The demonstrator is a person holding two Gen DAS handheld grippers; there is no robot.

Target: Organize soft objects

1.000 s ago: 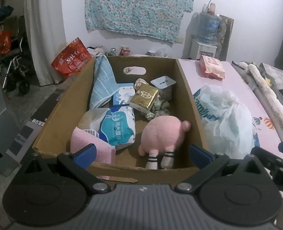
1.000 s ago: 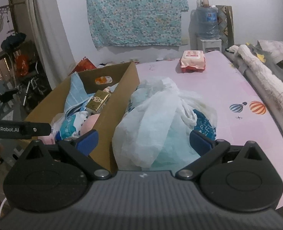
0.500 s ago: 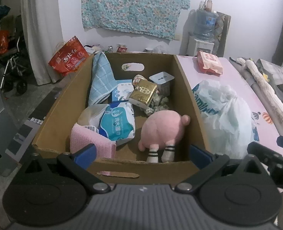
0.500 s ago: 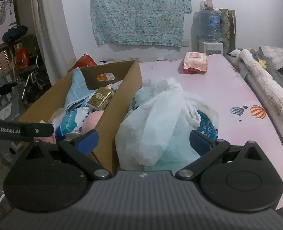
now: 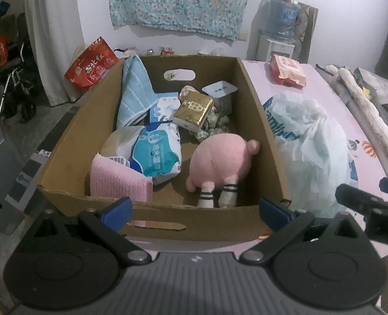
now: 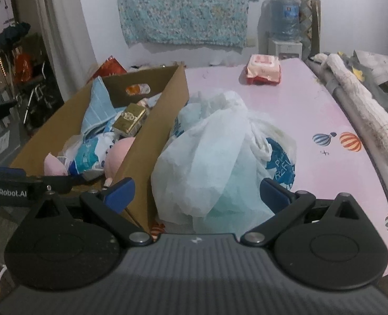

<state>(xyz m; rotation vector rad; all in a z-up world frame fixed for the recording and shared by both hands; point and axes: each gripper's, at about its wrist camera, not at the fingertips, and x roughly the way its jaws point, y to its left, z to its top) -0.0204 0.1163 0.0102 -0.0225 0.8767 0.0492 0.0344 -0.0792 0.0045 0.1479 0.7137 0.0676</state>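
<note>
Dead center of the left wrist view sits the cardboard box (image 5: 256,110), and it's stuffed with soft stuff: a pink plush toy (image 5: 220,160) face-down at lower right, a pink cloth (image 5: 117,181) in the lower left corner, a blue-and-white wipes pack (image 5: 157,157) between them, a light blue towel (image 5: 136,89) leaning on the left wall, and a gold packet (image 5: 194,109) plus a white tub (image 5: 220,90) toward the back. Just right of the box, touching its wall, is a crumpled white plastic bag (image 6: 214,157) on the pink bench (image 6: 312,110). A red-pink wipes pack (image 6: 263,68) lies well apart at the upper right of the bench.

The left claw (image 5: 194,208) hangs in front of the box's near wall, spread wide, nothing in it. The right claw (image 6: 195,193) is spread wide too, holding nothing, with the bag bulging up between its blue pads and the box's corner by the left pad. A rolled blanket (image 6: 364,105) runs along the bench's right edge.
</note>
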